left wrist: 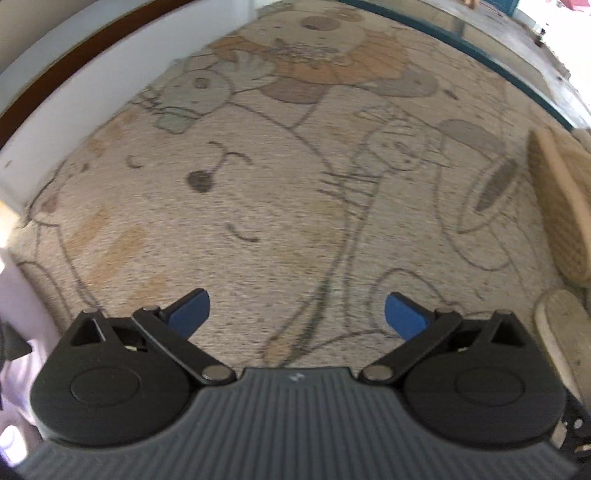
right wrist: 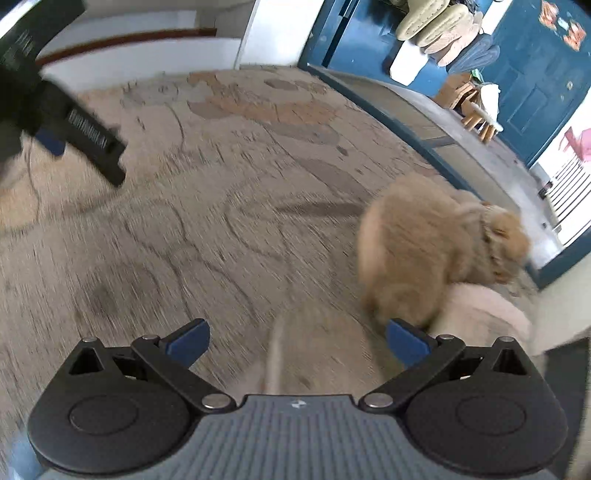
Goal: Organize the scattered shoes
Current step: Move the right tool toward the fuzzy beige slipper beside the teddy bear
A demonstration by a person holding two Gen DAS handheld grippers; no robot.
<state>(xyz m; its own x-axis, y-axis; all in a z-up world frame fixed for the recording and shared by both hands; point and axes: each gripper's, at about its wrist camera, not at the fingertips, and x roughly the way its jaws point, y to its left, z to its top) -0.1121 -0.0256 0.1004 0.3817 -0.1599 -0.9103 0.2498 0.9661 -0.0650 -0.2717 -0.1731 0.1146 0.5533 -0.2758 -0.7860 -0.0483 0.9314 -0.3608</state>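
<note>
- Much of the right wrist view was smeared with motion blur, so the furry tan slipper on the rug showed only as a soft shape, with a paler cream shoe pressed against its near side and partly hidden behind the gripper's body.
- In the left wrist view, a beige shoe lying on its side was cut off by the right edge, its ribbed sole turned towards the camera; a second pale shoe toe just below it was also cropped.
- A pale blurred strip ran up the middle between the right gripper's fingers; I could not tell what it was.
- The left gripper had its jaws spread wide, gripping nothing, with only rug between the blue pads.
- The right gripper was likewise wide apart and empty; its right pad sat just in front of the furry slipper, though I could not tell whether it touched.
- The left gripper's dark body hung blurred at the upper left of the right wrist view.
- The floor was covered by a beige cartoon-patterned rug, bordered by a white wall with a brown band.
- Beyond the rug stood a blue door and more slippers piled high up beside it.
</note>
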